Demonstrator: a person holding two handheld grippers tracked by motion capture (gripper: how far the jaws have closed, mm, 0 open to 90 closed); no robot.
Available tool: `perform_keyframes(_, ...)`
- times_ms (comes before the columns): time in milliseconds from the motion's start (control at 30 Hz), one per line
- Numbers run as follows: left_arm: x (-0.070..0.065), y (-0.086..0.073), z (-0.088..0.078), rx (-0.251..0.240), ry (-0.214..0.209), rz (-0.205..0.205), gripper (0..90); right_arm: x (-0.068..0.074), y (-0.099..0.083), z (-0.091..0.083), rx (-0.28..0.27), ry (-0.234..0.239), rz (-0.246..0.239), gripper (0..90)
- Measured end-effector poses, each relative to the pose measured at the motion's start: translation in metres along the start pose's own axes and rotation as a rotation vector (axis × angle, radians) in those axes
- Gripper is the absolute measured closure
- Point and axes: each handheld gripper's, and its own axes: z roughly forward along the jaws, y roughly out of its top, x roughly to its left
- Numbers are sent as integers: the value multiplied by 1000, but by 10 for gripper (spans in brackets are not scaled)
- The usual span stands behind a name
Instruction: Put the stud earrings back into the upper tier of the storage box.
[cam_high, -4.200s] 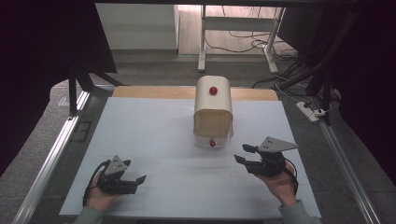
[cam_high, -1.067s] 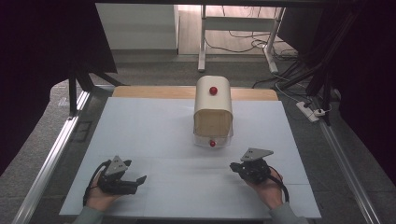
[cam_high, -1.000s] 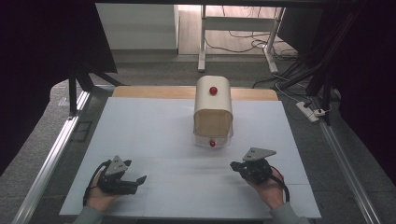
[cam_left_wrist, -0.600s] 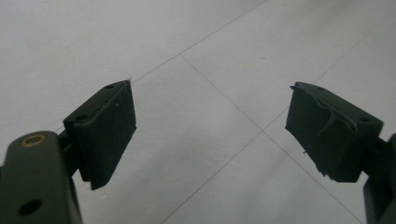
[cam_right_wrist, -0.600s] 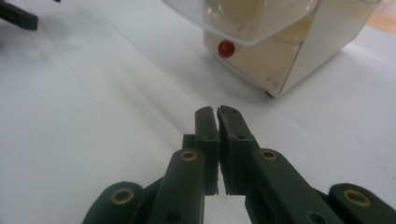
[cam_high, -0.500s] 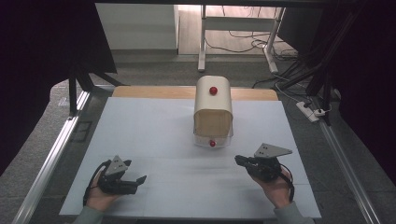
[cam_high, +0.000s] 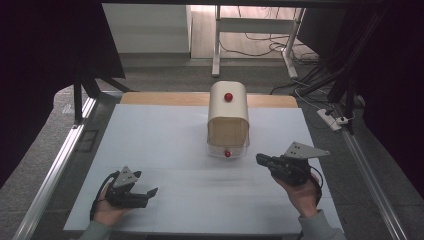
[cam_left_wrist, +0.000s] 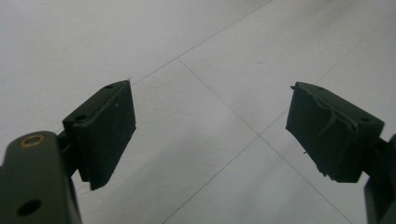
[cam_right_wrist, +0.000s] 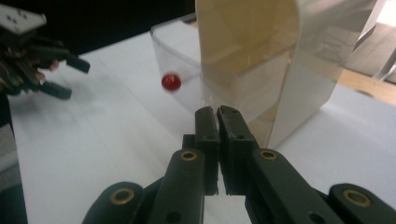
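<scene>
I am in the approach: my right claw (cam_high: 261, 159), clenched on nothing, hangs just off the near right corner of the bread-bin-shaped box (cam_high: 228, 118), aimed at its clear front flap (cam_right_wrist: 187, 70). My left claw (cam_high: 148, 196) rests released, jaws wide apart, on the near left of the white bench (cam_high: 165, 135), well away from the work.

The box stands near the far middle of the bench, its long axis running from me toward the far edge, with the opening facing me. One red knob (cam_high: 228, 154) sits low on the clear flap; a second red knob (cam_high: 228, 97) sits on the rounded cream top.

Next, I judge, I must part the right claw's jaws, shift it sideways to line up with the low knob, then close on that small round bead squarely, as it could easily slip out.
</scene>
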Motion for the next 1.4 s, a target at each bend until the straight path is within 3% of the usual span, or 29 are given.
perform_keyframes(233, 2, 0, -1, -5, 0, 0, 155, -5, 25, 2, -41, 4, -15, 857)
perform_keyframes(467, 0, 0, 0, -3, -4, 5, 155, -5, 37, 9, -50, -3, -31, 858)
perform_keyframes(967, 2, 0, 0, 0, -10, 3, 155, -10, 65, 42, -52, 14, -26, 857)
perform_keyframes(1067, 2, 0, 0, 0, -11, 5, 155, -10, 70, 51, -31, 12, -27, 857)
perform_keyframes(1200, 2, 0, 0, 3, -10, 3, 155, -12, 69, 71, 40, -10, -44, 854)
perform_keyframes(1267, 2, 0, 0, 3, -10, 2, 155, -13, 68, 74, 50, -11, -48, 843)
perform_keyframes(1300, 2, 0, 0, 2, -10, 2, 155, -13, 66, 78, 67, -21, -51, 747)
perform_keyframes(1367, 2, 0, 0, 1, -10, 1, 154, -12, 66, 79, 67, -23, -50, 702)
perform_keyframes(1400, 2, -1, 0, 1, -10, 1, 155, -10, 66, 76, 52, -26, -47, 631)
